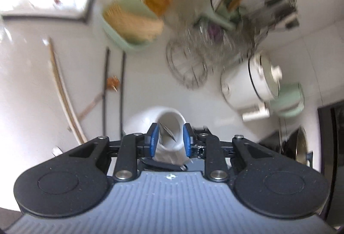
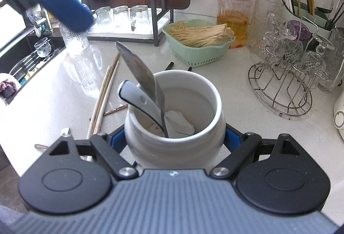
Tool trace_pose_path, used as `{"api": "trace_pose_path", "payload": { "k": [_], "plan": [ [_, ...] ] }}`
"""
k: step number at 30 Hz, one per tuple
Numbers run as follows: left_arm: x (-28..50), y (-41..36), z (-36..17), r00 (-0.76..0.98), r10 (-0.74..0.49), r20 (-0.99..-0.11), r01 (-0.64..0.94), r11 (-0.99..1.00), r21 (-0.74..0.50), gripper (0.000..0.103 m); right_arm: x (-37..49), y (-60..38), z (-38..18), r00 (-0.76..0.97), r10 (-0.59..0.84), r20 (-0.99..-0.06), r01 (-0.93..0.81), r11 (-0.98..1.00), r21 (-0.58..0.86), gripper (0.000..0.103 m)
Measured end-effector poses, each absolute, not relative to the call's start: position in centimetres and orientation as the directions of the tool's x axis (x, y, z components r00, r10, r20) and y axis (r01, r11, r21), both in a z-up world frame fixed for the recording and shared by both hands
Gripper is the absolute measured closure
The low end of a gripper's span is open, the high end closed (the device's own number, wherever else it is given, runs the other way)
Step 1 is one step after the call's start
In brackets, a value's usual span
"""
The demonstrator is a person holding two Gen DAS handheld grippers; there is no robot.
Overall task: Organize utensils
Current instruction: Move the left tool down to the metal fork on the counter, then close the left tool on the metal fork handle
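Two wrist views of utensil sorting on a white table (image 2: 225, 81). The right tongs (image 2: 175, 137) are clamped around the belly of the white ceramic jar (image 2: 174, 143), one blue pad on each flank, steadying it near the table's front edge. The left tongs (image 1: 169, 139) stand apart and empty above the jar's mouth; the right view shows them blurred at upper left (image 2: 58, 6).

In the jar: a knife (image 2: 139, 75), blade up, leaning on the rim; a grey-handled utensil (image 2: 137, 98); crumpled white paper (image 2: 178, 124) at the bottom.

Loose chopsticks (image 2: 105, 94) lie on the table left of the jar. The likely next step is to fetch these; the jar should be kept gripped, and the sticks entered clear of the upturned blade.

Behind: a green basket (image 2: 200, 55) of pale strands, a red-lidded container (image 2: 234, 17) of amber liquid, and a wire rack (image 2: 281, 92) of glasses.
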State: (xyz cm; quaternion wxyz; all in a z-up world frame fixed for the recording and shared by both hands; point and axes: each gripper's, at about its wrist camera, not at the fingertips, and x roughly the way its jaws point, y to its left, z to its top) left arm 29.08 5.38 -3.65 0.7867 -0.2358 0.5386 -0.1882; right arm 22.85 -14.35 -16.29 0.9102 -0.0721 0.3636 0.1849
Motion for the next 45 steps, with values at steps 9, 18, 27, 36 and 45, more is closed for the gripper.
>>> {"api": "trace_pose_path", "payload": {
  "k": [9, 18, 27, 36, 45],
  "plan": [
    [26.1, 10.9, -5.0, 0.512, -0.453, -0.730, -0.037, 0.837, -0.546, 0.076, 23.0, -13.8, -16.2, 0.678, 0.241, -0.694, -0.334, 0.943, 0.001, 0.012],
    [23.1, 14.5, -11.3, 0.456, -0.420, -0.785, 0.020, 0.886, -0.462, 0.076, 23.1, -13.5, -16.2, 0.680, 0.212, -0.702, -0.298, 0.955, 0.000, 0.012],
    [21.6, 12.6, -14.1, 0.398, -0.445, -0.802, 0.265, 0.893, -0.364, 0.076, 23.5, -13.1, -16.0, 0.668, 0.192, -0.719, -0.279, 0.960, -0.003, 0.012],
    [22.7, 8.8, -17.3, 0.308, -0.439, -0.844, 0.508, 0.826, -0.244, 0.076, 23.4, -12.9, -15.9, 0.660, 0.168, -0.732, -0.255, 0.967, -0.009, 0.012],
    [24.3, 6.7, -18.2, 0.259, -0.415, -0.872, 0.601, 0.776, -0.190, 0.077, 23.1, -12.9, -16.0, 0.665, 0.152, -0.731, -0.226, 0.974, -0.002, 0.012]
  ]
}}
